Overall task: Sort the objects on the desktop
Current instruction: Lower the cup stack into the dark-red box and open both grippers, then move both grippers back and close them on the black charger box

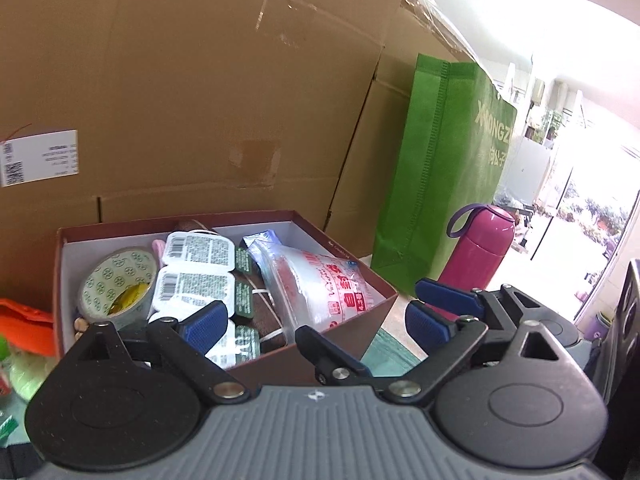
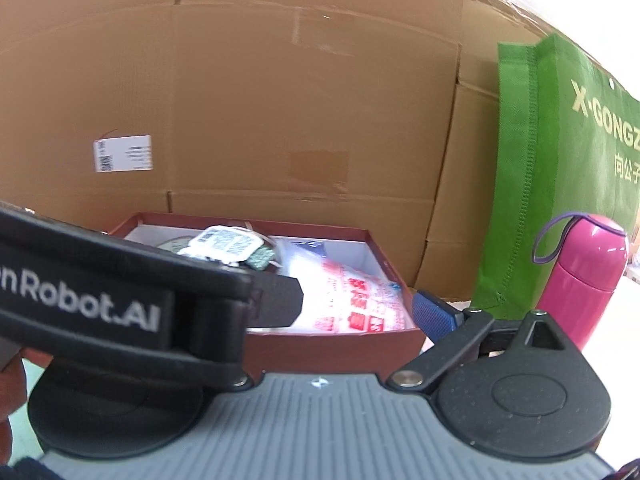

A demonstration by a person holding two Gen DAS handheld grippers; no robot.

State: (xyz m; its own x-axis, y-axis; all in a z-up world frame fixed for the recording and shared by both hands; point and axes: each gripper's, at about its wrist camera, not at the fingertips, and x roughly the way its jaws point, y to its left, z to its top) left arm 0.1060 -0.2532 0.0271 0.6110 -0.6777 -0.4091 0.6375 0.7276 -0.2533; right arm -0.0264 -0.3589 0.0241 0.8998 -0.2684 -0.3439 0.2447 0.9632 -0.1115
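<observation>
Hovering with fingers spread wide and empty, left gripper and right gripper face the open maroon cardboard box of sorted items directly ahead; pink cylindrical flask stands upright nearer the right.

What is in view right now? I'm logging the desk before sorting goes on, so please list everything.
box: one, dark red with white inside, desk centre.
tape roll: one, pale green print, box's left end.
sealed packs: three, white labels, row in the box middle.
plastic bag: one, clear with red print, box's right end.
cardboard cartons: large, brown, behind the box.
tote bag: one, green, right of the box.
flask: one, pink with purple loop, before the tote.
left gripper: fingers open, empty, over the box.
right gripper: blue-padded fingers open, empty, right of the box.
</observation>
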